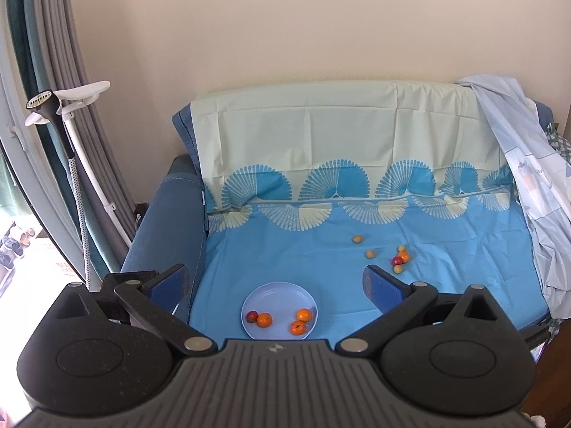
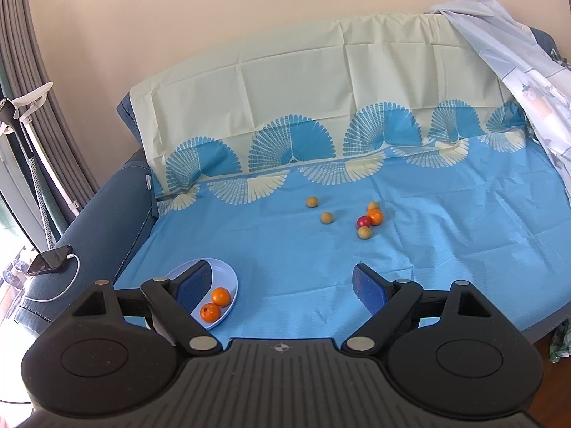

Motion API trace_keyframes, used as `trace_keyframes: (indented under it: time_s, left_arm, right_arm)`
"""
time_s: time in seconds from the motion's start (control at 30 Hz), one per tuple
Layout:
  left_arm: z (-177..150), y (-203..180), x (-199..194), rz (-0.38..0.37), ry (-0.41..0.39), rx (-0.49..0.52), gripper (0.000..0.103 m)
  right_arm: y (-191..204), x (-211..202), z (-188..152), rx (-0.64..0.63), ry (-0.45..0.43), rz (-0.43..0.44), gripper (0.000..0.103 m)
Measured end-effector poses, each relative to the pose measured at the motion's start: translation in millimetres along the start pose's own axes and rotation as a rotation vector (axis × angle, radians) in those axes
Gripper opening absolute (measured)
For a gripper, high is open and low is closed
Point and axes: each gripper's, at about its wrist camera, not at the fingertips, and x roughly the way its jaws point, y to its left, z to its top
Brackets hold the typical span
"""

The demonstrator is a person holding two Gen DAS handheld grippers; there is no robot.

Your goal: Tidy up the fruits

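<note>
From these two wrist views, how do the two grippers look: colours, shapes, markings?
Both look alike. The left gripper and right gripper have black linkage arms with silver pivot pins, blue textured finger pads, rounded black housings and a ribbed grey body with a small compass-like mark. No cables or sleeves show.

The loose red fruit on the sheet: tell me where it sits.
In the right wrist view the red fruit lies right of centre on the blue sheet, touching an orange fruit and just above a tan fruit, far from the plate.

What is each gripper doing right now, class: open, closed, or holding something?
Left gripper: open, fingers wide apart, holding nothing, above the plate.
Right gripper: open, fingers wide apart, holding nothing.
</note>
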Motion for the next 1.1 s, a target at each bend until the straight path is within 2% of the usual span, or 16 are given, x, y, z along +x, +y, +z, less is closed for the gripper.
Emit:
trace_keyframes:
  time_s: [0.23, 0.33, 0.53, 0.63, 0.7, 0.77, 0.83, 0.93, 1.0, 1.1]
  left_arm:
    - [4, -8, 24, -0.042, 0.034, -0.001, 0.103]
    - [5, -14, 51, -0.105, 0.065, 0.008, 0.103]
    - [7, -39, 120, -0.164, 0.069, 0.053, 0.103]
    - [8, -65, 171, -0.222, 0.110, 0.092, 0.103]
    - [6, -84, 203, -0.253, 0.110, 0.119, 0.103]
    - [1, -107, 243, -0.251, 0.112, 0.166, 0.103]
    - [-5, -129, 287, -0.226, 0.174, 0.199, 0.103]
    - [-16, -157, 360, -0.266, 0.298, 0.223, 0.103]
    - [-24, -174, 414, -0.231, 0.387, 0.223, 0.103]
    - [-31, -189, 490, -0.193, 0.453, 0.200, 0.103]
  right_arm:
    - [-2, 5, 0, 0.008, 0.008, -0.014, 0.088]
    - [-8, 11, 1, 0.023, 0.015, -0.026, 0.088]
    - [-27, 33, 2, 0.069, 0.000, -0.073, 0.090]
    - [-41, 49, 5, 0.085, -0.016, -0.109, 0.090]
    - [-54, 63, 8, 0.098, -0.023, -0.132, 0.090]
    - [-70, 78, 11, 0.110, -0.023, -0.156, 0.090]
    - [-84, 96, 13, 0.125, -0.020, -0.181, 0.090]
    - [-105, 131, 16, 0.123, -0.011, -0.227, 0.090]
    - [-119, 159, 17, 0.113, -0.008, -0.266, 0.090]
    - [-137, 206, 20, 0.066, -0.028, -0.324, 0.090]
